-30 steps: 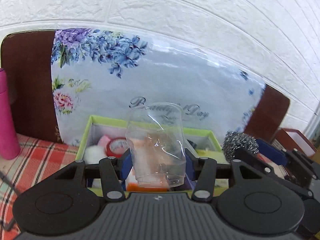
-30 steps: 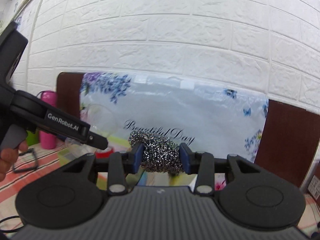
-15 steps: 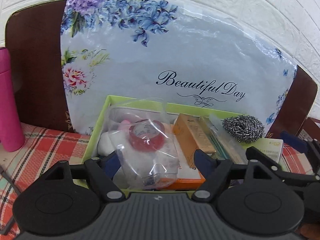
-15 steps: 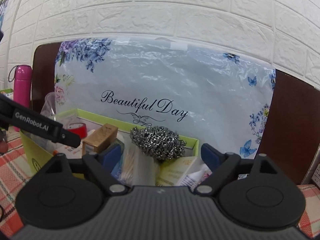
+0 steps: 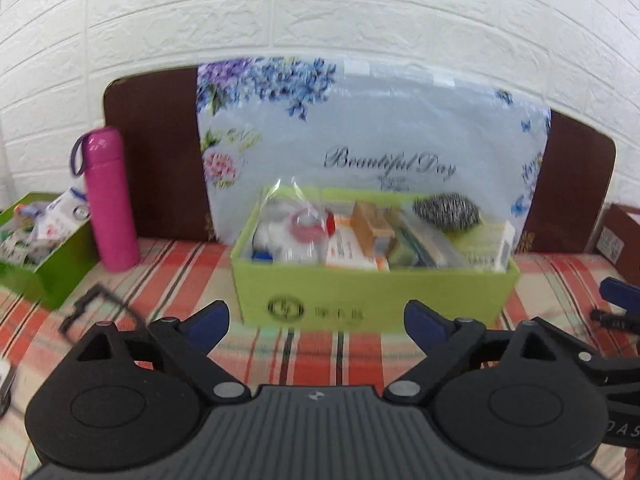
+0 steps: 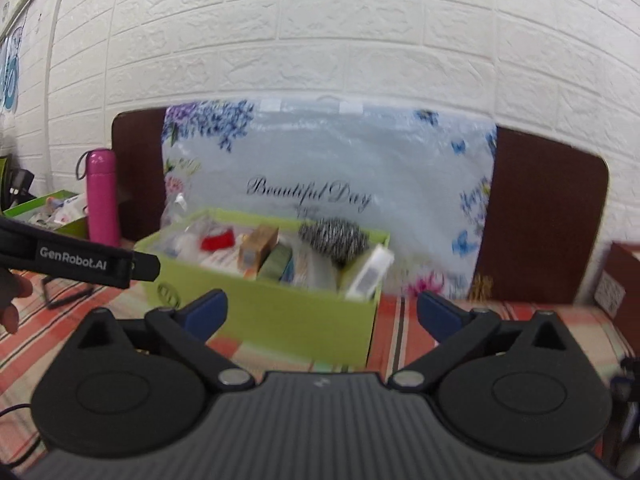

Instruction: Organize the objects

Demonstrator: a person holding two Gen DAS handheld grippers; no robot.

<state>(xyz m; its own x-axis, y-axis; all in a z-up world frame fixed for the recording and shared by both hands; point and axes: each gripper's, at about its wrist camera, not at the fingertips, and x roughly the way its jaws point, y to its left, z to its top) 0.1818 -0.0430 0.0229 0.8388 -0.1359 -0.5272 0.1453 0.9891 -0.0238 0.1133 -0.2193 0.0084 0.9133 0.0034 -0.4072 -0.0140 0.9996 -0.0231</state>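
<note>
At the far left of the left wrist view, a second green box (image 5: 48, 276) holding small packets stands on the red plaid tablecloth (image 5: 180, 268), with an upright pink bottle (image 5: 107, 200) just beside it on its right. A small black frame (image 5: 94, 306) lies on the cloth in front of the bottle. The lime-green storage box (image 5: 372, 292) stands at centre, in front of a floral bag printed "Beautiful Day" (image 5: 376, 140) that leans on a dark brown board (image 5: 160, 152) against the white brick wall (image 5: 320, 20). Inside the box, from left to right: a crumpled clear plastic cup (image 5: 294, 220) at the left end, lying over a red tape roll; an orange carton (image 5: 370, 226) near the middle; a steel wool scourer (image 5: 446, 210) at the back right; a white packet (image 5: 505, 246) upright at the right end. The left gripper (image 5: 316, 322) sits in front of the box, apart from it; its jaws are opening, spread wide, with nothing between the blue pads (image 5: 208, 320). In the right wrist view the right gripper (image 6: 322, 312) is likewise short of the box (image 6: 272, 312); its jaws are opening, spread wide, with nothing between them. The scourer (image 6: 334, 238) rests at the back right of the box and the cup (image 6: 180, 236) at the left end. A hand (image 6: 12, 300) shows at the left edge.
</note>
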